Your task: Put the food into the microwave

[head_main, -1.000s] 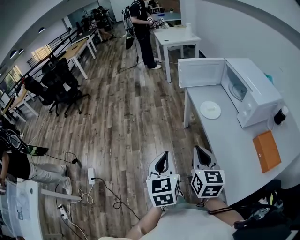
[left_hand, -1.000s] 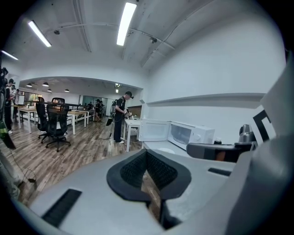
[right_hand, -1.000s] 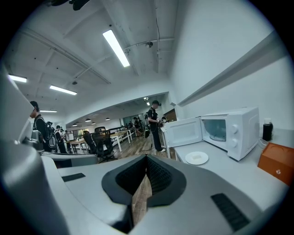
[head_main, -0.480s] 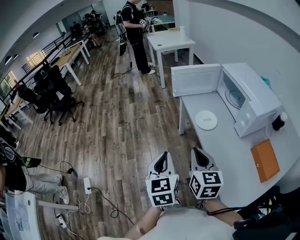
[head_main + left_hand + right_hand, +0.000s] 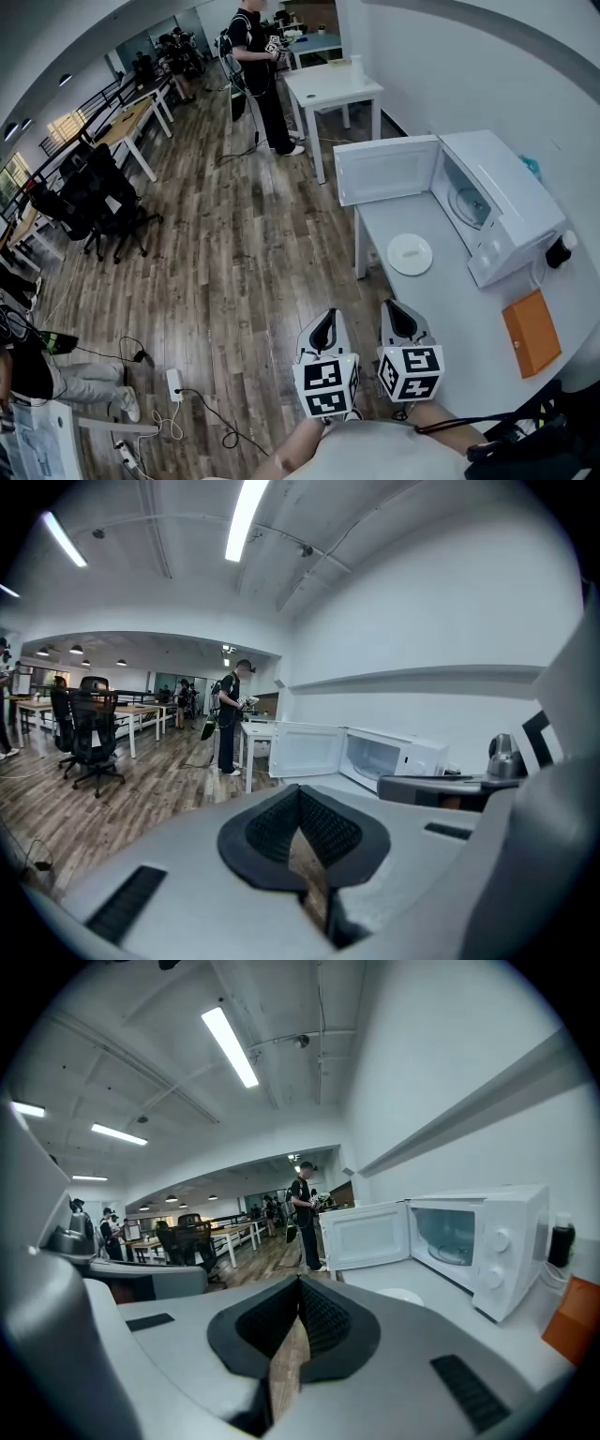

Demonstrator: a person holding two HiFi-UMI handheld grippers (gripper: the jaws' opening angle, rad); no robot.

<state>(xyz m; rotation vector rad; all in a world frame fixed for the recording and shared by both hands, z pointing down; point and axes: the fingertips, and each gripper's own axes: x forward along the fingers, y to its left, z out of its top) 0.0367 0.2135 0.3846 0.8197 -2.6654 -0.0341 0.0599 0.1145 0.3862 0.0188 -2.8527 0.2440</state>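
Note:
A white microwave (image 5: 497,202) stands on the white table (image 5: 441,309) at the right, its door (image 5: 386,169) swung wide open toward the room. In front of it lies a white plate (image 5: 410,254); what is on it is too pale to make out. Both grippers hang low in the head view, over the floor by the table's near end, well short of the plate. My left gripper (image 5: 323,330) is shut and holds nothing. My right gripper (image 5: 401,319) is shut too, also with nothing in it. The right gripper view shows the microwave (image 5: 478,1241) and plate (image 5: 401,1295) ahead.
An orange box (image 5: 531,330) lies on the table to the right of the microwave, and a dark bottle (image 5: 561,248) stands behind it. A person (image 5: 255,66) stands by another white table (image 5: 330,84) at the back. Office chairs (image 5: 94,202) and floor cables (image 5: 173,384) are to the left.
The view has drifted, so the table, microwave and plate sit slightly further left and lower in the picture. Both grippers keep the same shut pose.

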